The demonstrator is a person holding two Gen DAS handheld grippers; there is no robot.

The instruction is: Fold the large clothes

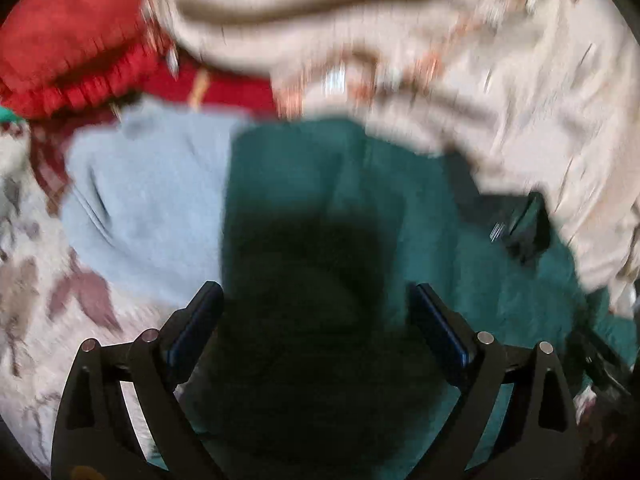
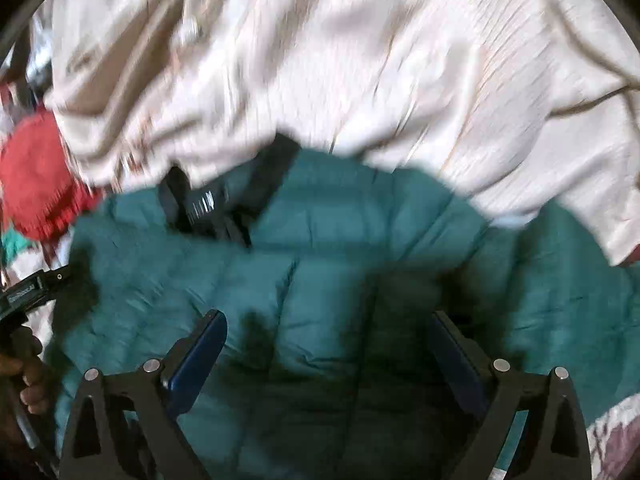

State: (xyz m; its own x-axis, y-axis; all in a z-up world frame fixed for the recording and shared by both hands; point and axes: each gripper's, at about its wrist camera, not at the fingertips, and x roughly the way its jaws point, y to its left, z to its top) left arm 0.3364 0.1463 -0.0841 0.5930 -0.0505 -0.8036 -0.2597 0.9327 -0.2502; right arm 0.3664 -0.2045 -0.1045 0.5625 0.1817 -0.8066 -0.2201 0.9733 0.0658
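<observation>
A teal quilted jacket (image 2: 320, 248) lies spread on the bed; it also shows in the left wrist view (image 1: 360, 184). Its dark collar (image 2: 224, 204) lies at the far edge, partly under a cream garment. My right gripper (image 2: 328, 320) is open and empty, hovering just above the jacket's middle. My left gripper (image 1: 316, 292) is open and empty above the jacket's left part, casting a dark shadow on it. The left gripper's body (image 2: 28, 292) shows at the left edge of the right wrist view. Both views are motion-blurred.
A large cream garment (image 2: 320, 60) is heaped behind the jacket (image 1: 480, 60). A light blue garment (image 1: 148, 192) lies left of the jacket. A red knit (image 1: 76, 36) lies at the far left (image 2: 36, 176). A floral bedsheet (image 1: 36, 280) lies beneath.
</observation>
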